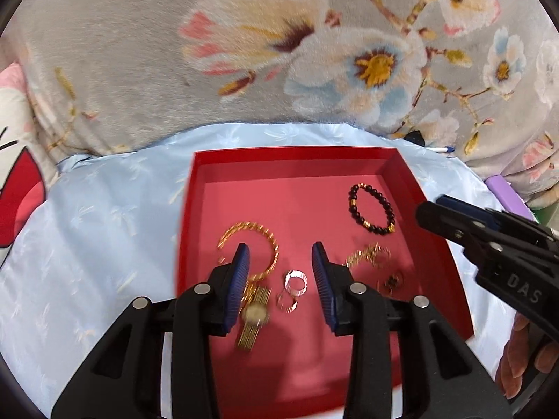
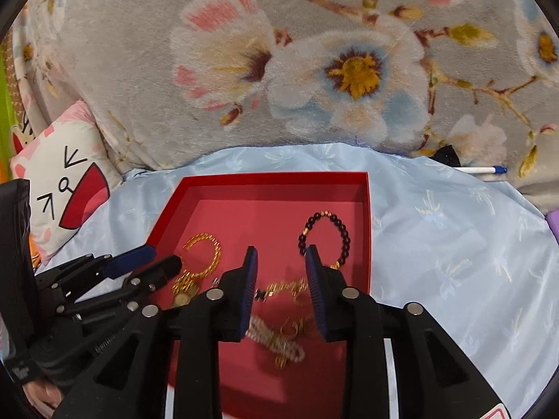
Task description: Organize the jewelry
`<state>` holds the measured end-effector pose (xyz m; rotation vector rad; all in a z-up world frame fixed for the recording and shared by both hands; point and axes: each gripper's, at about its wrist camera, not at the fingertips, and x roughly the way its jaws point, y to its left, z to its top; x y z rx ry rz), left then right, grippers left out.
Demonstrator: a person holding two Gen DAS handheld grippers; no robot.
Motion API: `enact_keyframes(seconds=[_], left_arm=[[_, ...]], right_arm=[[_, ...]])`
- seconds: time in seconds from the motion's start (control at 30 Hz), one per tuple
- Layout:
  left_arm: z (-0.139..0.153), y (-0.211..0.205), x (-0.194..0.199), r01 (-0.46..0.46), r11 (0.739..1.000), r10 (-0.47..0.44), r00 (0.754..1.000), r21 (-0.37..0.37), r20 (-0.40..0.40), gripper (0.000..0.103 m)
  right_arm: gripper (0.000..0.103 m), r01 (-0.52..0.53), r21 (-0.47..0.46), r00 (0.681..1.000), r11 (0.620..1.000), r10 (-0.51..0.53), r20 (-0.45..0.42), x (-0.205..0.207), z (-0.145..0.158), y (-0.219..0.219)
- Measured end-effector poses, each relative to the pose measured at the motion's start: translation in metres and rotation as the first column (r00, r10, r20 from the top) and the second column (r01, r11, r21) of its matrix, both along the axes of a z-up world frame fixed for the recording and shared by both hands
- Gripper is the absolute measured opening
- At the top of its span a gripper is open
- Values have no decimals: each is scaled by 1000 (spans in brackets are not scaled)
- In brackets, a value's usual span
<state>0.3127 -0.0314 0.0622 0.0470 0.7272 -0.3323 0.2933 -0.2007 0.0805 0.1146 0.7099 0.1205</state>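
A red tray (image 1: 293, 160) (image 2: 279, 178) lies on a light blue cloth and holds the jewelry. In the left wrist view I see a gold chain bracelet (image 1: 270, 246), a gold watch (image 1: 254, 314), two silver rings (image 1: 295, 284), a black bead bracelet (image 1: 372, 207) and a tangle of gold chain (image 1: 370, 260). My left gripper (image 1: 281, 262) is open above the rings, holding nothing. My right gripper (image 2: 281, 262) is open above a gold chain (image 2: 284, 288) and a pearl bracelet (image 2: 276, 340). The black bead bracelet (image 2: 325, 237) lies just beyond it.
The light blue cloth (image 1: 104, 209) (image 2: 454, 244) lies on a grey floral blanket (image 1: 244, 52). A cartoon pillow (image 2: 66, 181) is at the left. A white pen (image 2: 482, 170) and a purple object (image 1: 506, 195) lie at the right edge.
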Motion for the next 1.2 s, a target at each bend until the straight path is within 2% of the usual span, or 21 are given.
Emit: enact_keyframes(seconds=[0.2, 0.47, 0.8, 1.2], left_arm=[[2, 20, -52, 4, 1000, -4, 1000, 16, 26, 45], [-12, 24, -99, 10, 999, -10, 1000, 31, 6, 45], [-28, 17, -117, 1, 998, -1, 1000, 63, 0, 45], [-41, 23, -105, -26, 997, 28, 999, 72, -23, 45]], right_arm=[[39, 7, 29, 1000, 1000, -8, 17, -63, -4, -1], [39, 10, 17, 1000, 1000, -10, -3, -118, -25, 11], [39, 18, 23, 1000, 1000, -17, -24, -131, -45, 14], [39, 12, 12, 999, 1000, -11, -48, -122, -60, 13]])
